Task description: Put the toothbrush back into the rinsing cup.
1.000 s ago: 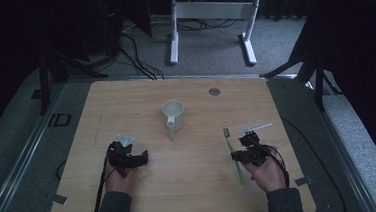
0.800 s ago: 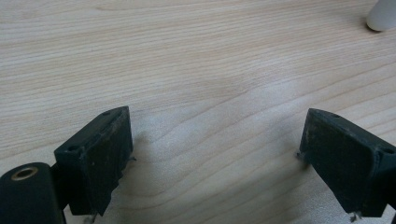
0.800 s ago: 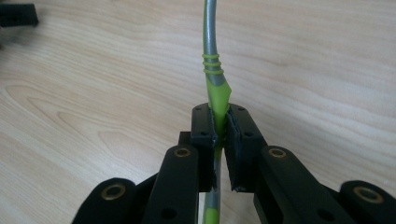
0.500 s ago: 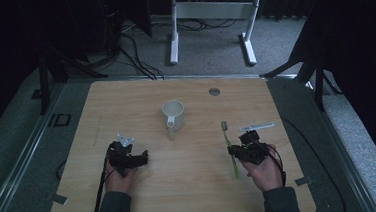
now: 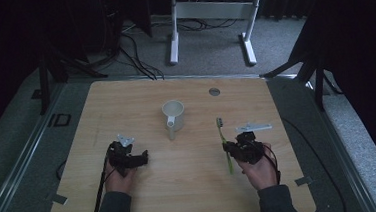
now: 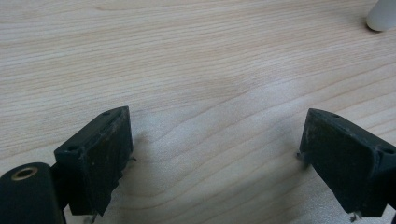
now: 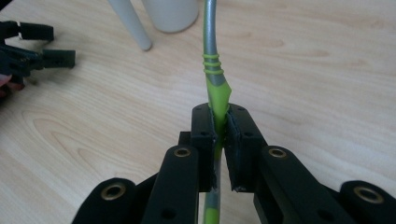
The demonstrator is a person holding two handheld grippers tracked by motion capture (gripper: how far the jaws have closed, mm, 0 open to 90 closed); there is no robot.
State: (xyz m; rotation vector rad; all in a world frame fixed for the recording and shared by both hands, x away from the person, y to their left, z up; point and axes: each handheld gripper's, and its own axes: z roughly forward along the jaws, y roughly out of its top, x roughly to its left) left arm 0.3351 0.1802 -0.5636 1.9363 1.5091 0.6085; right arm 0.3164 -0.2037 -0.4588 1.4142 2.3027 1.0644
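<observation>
A green and grey toothbrush point(image 5: 224, 142) is clamped between the jaws of my right gripper point(image 5: 235, 151) at the table's right front. In the right gripper view the two pads press on the toothbrush handle point(image 7: 215, 88), whose head end points toward the white mug point(image 7: 170, 14). The white mug point(image 5: 173, 113) stands upright mid-table with its long handle point(image 5: 171, 132) pointing toward the person. At the left front my left gripper point(image 5: 140, 158) rests low over bare wood; its fingers point(image 6: 98, 156) stand wide apart with nothing between them.
The wooden table point(image 5: 125, 100) has a small round grommet point(image 5: 214, 91) near its far edge. A white stand point(image 5: 209, 14) and cables lie on the floor beyond. The left gripper point(image 7: 35, 46) appears at the upper left of the right gripper view.
My right gripper has shifted slightly with the toothbrush, which now lies straighter, head toward the far side. The left gripper has stayed put.
</observation>
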